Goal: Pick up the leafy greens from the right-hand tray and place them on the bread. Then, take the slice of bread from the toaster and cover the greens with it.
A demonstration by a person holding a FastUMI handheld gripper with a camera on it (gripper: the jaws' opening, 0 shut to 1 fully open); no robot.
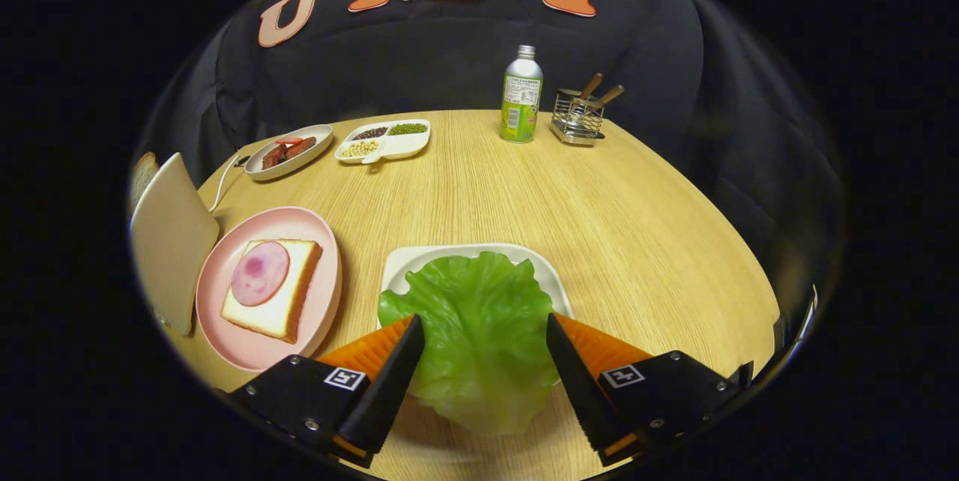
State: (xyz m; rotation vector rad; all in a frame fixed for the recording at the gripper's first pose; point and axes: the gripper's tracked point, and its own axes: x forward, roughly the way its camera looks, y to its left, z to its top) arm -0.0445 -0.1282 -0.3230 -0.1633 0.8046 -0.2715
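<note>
A large green lettuce leaf (479,331) lies on a white tray (419,256) on the wooden table, spilling over the tray's near edge. My gripper (485,325) is open, its two fingers standing on either side of the leaf with the leaf between them; I cannot tell whether they touch it. To the left of the tray a pink plate (225,346) carries a slice of bread (288,301) topped with a round pink slice of ham (259,273). Further left stands a cream toaster (171,237) with a slice of bread (142,174) sticking out of it.
At the back of the table are an oval dish with sausages (288,151), a divided white dish of beans (383,141), a green bottle (521,95) and a wire holder with utensils (578,118). A white cord (223,183) runs from the toaster.
</note>
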